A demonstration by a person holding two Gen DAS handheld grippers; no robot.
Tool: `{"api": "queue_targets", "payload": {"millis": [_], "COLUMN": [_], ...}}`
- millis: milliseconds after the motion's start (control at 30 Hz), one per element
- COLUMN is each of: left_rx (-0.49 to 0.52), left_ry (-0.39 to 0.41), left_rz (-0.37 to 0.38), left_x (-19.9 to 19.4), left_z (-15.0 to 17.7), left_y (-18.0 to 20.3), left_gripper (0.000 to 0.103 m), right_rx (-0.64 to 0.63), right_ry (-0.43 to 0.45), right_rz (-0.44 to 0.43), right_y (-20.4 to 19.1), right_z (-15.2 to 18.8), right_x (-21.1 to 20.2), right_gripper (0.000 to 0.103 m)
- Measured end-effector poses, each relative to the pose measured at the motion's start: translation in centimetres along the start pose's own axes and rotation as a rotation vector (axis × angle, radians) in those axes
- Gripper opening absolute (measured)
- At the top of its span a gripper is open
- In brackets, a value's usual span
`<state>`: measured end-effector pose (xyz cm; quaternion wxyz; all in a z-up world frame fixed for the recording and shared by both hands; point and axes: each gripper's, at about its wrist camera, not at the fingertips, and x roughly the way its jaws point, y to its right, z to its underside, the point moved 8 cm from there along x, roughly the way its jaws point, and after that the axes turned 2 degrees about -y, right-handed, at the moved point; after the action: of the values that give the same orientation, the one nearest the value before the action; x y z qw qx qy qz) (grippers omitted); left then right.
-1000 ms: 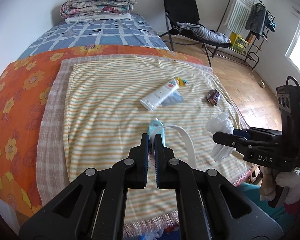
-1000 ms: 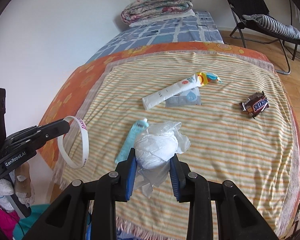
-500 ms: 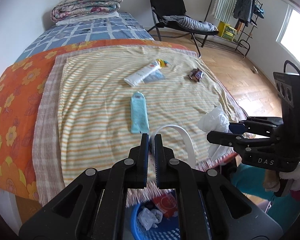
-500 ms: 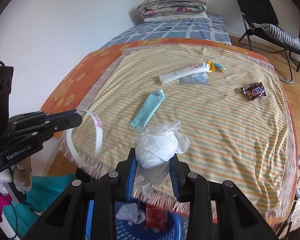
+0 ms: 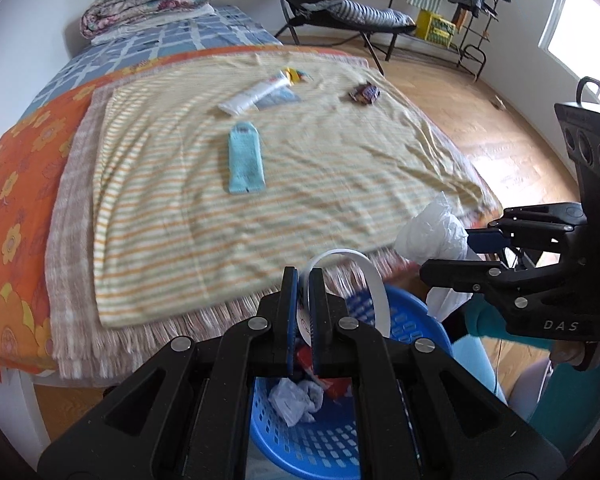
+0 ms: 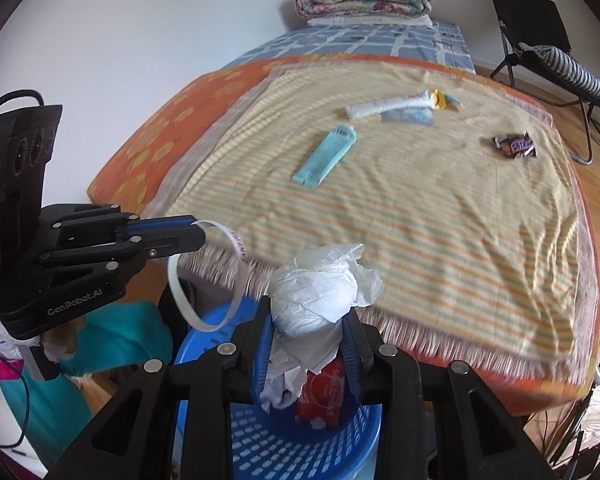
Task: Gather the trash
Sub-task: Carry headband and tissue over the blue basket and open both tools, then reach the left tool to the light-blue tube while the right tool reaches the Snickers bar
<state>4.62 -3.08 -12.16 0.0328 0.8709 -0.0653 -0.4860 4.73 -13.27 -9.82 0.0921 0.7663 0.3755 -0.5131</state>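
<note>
In the left wrist view, the left claw [image 5: 304, 280] is clamped on a white plastic ring [image 5: 374, 280], which curves up and to the right from between the two fingers. Below the claw stands a blue basket [image 5: 412, 320] on the floor at the foot of the bed; inside it lie a crumpled white paper [image 5: 294, 398] and a red wrapper [image 5: 334, 386]. At the right side the right claw [image 5: 446, 254] is seen from the side, holding a white tissue wad [image 5: 428, 236] just past the edge of the bed, above the basket's right rim. On the striped blanket [image 5: 340, 168] there are a light blue packet [image 5: 245, 158], a white tube [image 5: 256, 94] with a flat clear packet [image 5: 280, 98] beside it, and a dark candy wrapper [image 5: 364, 93] well apart to the right. In the right wrist view, the right claw [image 6: 306, 332] is closed around the white tissue wad [image 6: 320, 284], which bulges above the fingers and hangs down between them. Directly under it is the blue basket [image 6: 204, 332], with the red wrapper [image 6: 326, 394] inside. At the left, the left claw [image 6: 198, 234] grips the white plastic ring [image 6: 180, 288], and the ring hangs over the left rim of the basket. On the bed the light blue packet [image 6: 326, 156], the white tube [image 6: 388, 105] and the candy wrapper [image 6: 515, 145] lie on the striped blanket [image 6: 420, 208].
</note>
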Motion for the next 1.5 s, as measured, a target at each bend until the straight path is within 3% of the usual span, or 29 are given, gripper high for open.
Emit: {"api": "queue_targets", "payload": {"millis": [267, 767, 900, 967, 1033, 1100, 1500], "left_rx": [0.047, 0.076, 0.074, 0.074, 0.070, 0.061, 0.024], "left_ry": [-0.066, -0.149, -0.172, -0.181, -0.182, -0.171, -0.181], "left_rz": [0.018, 0.056, 0.060, 0.056, 0.055, 0.049, 0.050], "left_x": [1.2, 2.4, 2.8, 2.9, 2.9, 2.7, 3.1], "left_z": [2.9, 5.9, 6.3, 6.5, 6.6, 6.5, 5.2], "left_y": [1.9, 3.4, 3.2, 3.1, 3.0, 2.7, 1.8], "left_gripper": [0.003, 0.003, 0.004, 0.011, 0.039, 0.050, 0.051], "right_rx": [-0.005, -0.012, -0.010, -0.011, -0.014, -0.011, 0.037], "right_ry": [-0.059, -0.095, -0.106, -0.108, -0.108, -0.106, -0.102], "right_rz": [-0.012, -0.019, -0.018, -0.018, -0.013, -0.005, 0.029], "right_y": [-0.7, -1.0, -1.0, -1.0, -1.0, -0.9, 0.5], "right_z": [3.5, 5.3, 5.7, 5.7, 5.6, 5.5, 4.4], "right_x": [0.7, 1.0, 1.2, 1.3, 1.3, 1.3, 1.1], "right_gripper": [0.034, 0.036, 0.059, 0.062, 0.064, 0.068, 0.085]}}
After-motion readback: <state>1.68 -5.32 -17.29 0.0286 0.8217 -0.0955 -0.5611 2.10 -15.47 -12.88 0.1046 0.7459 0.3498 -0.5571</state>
